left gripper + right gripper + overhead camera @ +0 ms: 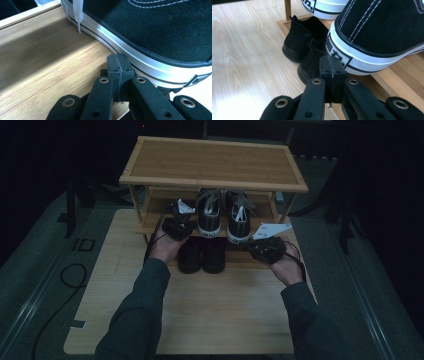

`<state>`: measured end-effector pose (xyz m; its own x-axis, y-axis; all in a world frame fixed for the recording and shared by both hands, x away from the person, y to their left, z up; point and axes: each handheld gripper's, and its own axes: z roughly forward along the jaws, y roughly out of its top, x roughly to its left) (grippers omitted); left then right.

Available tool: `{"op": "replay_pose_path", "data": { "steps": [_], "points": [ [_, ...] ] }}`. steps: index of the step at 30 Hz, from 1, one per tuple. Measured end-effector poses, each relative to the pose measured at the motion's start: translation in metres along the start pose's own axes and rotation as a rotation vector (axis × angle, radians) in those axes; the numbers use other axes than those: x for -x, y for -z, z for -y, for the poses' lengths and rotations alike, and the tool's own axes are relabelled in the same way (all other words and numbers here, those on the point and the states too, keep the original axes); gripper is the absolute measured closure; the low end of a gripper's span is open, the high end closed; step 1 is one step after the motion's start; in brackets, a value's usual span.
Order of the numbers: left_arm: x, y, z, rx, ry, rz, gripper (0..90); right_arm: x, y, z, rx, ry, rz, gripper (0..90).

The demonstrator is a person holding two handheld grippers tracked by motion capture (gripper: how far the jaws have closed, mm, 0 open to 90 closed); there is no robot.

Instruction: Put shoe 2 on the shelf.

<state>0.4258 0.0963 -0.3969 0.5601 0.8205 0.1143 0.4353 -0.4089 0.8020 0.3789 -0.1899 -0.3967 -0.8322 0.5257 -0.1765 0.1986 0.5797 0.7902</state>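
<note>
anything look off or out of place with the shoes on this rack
Mostly tidy. The black-and-white sneakers sit side by side on the middle shelf, heels jutting slightly past its front edge. The all-black shoes stand paired below. One loose lace trails onto the shelf. No damage visible.

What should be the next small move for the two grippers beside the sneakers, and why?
Probably open both grippers first. The left gripper and right gripper each have shut jaws holding nothing, tips beside the sole of the left sneaker and the heel of the right sneaker on the middle shelf. Shut jaws cannot grasp.
</note>
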Motion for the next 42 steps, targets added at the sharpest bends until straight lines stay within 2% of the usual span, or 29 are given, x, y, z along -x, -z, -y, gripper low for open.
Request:
{"op": "replay_pose_path", "data": {
  "steps": [12, 20, 31, 42],
  "points": [
    [0.000, 0.000, 0.000, 0.001, 0.000, -0.001, 90.0, -0.001, -0.004, -0.007, 0.022, -0.011, 0.007, 90.0],
    [0.000, 0.000, 0.000, 0.001, 0.001, -0.001, 90.0, -0.003, -0.010, -0.014, 0.009, -0.009, 0.020, 90.0],
    [0.001, 0.000, 0.000, 0.000, -0.004, -0.005, 90.0, -0.001, -0.013, -0.014, 0.000, -0.015, 0.027, 90.0],
    [0.001, 0.000, 0.000, 0.000, -0.003, -0.007, 90.0, 0.001, -0.020, -0.015, -0.018, -0.021, 0.017, 90.0]
  ]
}}
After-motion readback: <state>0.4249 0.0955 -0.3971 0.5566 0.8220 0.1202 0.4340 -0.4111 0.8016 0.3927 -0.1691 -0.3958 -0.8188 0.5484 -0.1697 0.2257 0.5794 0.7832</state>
